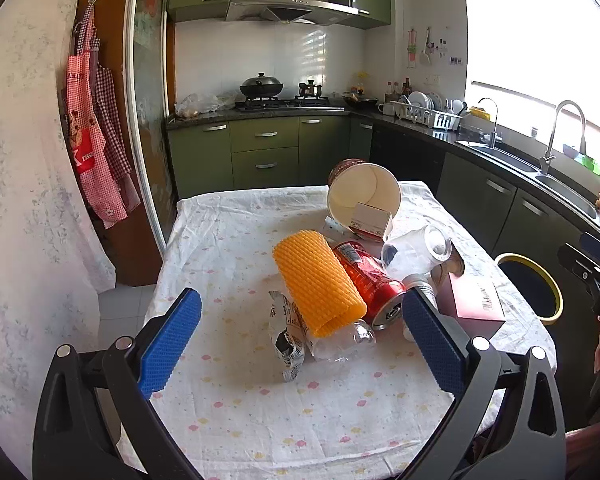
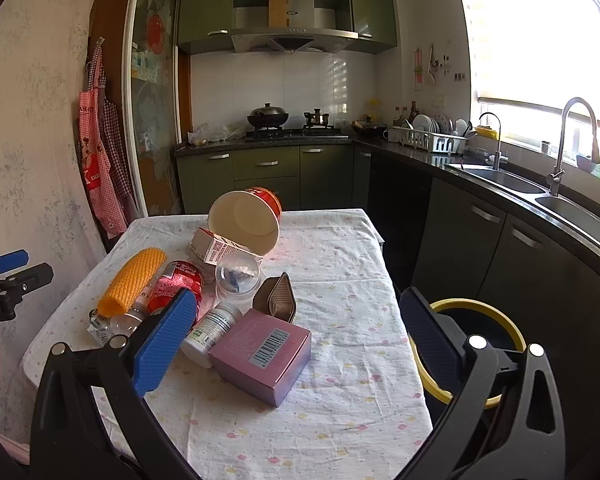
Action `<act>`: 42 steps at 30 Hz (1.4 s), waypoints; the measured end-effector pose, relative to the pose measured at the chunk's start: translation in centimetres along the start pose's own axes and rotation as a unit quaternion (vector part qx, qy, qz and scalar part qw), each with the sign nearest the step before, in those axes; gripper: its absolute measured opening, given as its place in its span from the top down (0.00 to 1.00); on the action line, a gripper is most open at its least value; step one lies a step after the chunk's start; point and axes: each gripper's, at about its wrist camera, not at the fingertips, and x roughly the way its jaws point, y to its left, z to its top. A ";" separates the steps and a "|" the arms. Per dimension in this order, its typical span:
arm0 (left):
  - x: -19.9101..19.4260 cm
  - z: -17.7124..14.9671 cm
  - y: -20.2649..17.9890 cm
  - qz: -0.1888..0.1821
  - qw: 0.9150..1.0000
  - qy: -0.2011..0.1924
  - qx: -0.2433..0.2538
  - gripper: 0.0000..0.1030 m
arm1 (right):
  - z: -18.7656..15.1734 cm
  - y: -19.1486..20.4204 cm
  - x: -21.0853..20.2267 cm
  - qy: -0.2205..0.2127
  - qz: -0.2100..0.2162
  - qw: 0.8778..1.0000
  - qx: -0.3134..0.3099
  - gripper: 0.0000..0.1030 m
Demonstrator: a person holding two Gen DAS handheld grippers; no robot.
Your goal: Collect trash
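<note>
Trash lot on cloth-covered surface [image 2: 340, 280]; two tools, both spread wide, holding nothing.
Left tool [image 1: 300, 336], right tool [image 2: 296, 336]. Clustered mid-surface: one yellow foam sleeve [image 1: 318, 280], one red can [image 1: 370, 280], one pink box [image 2: 262, 350], one pill bottle [image 2: 210, 330], one paper bowl [image 2: 246, 218]. One yellow-rimmed bin [image 2: 476, 346] beside.

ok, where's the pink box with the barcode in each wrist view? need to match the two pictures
Left wrist: pink box sits right of centre, at the right end of the trash pile, partly behind the left tool's right finger.
Right wrist: pink box sits centre-low, nearest item of the pile, barcode facing up.
Shared landmark: the yellow-rimmed bin beside the table's right edge; the box lies on the pile's bin side in both.
</note>
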 end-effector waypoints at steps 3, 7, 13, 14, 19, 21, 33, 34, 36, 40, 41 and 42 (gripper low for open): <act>0.0 0.2 -0.1 0.001 1.000 0.001 0.000 0.04 | -0.1 0.1 0.1 0.001 0.000 1.000 0.000 0.06; 0.0 0.2 0.0 0.001 1.000 0.001 0.000 0.04 | -0.3 0.3 0.3 0.003 -0.001 1.000 0.000 0.06; 0.1 0.1 0.0 0.001 1.000 0.002 0.002 0.04 | -0.4 0.1 0.6 0.006 -0.002 1.000 0.003 0.06; 0.2 0.0 0.0 0.001 1.000 0.003 0.002 0.04 | -0.4 0.1 0.7 0.006 -0.002 1.000 0.003 0.06; 0.4 -0.1 0.2 0.000 1.000 0.004 0.001 0.04 | -0.6 0.0 0.7 0.008 -0.001 1.000 0.005 0.06; 0.4 -0.2 0.3 0.001 1.000 0.005 0.001 0.04 | -0.5 0.0 0.7 0.008 -0.002 1.000 0.005 0.06; 0.5 -0.1 0.2 0.001 1.000 0.007 0.001 0.04 | -0.7 0.1 0.9 0.010 -0.002 1.000 0.004 0.06; 0.5 -0.1 0.2 0.001 1.000 0.006 0.001 0.04 | -0.8 0.2 0.9 0.010 -0.002 1.000 0.005 0.06; 0.5 -0.2 0.2 0.001 1.000 0.006 0.003 0.04 | -0.7 -0.2 1.0 0.010 -0.001 1.000 0.006 0.06; 0.6 -0.3 0.3 0.001 1.000 0.008 0.004 0.04 | -0.6 -0.2 1.0 0.010 -0.001 1.000 0.005 0.06; 0.6 -0.4 0.4 0.001 1.000 0.008 0.004 0.03 | -0.7 -0.2 1.0 0.010 -0.001 1.000 0.006 0.06; 0.6 -0.4 0.4 0.001 1.000 0.008 0.005 0.04 | -0.6 -0.2 1.0 0.010 -0.001 1.000 0.005 0.06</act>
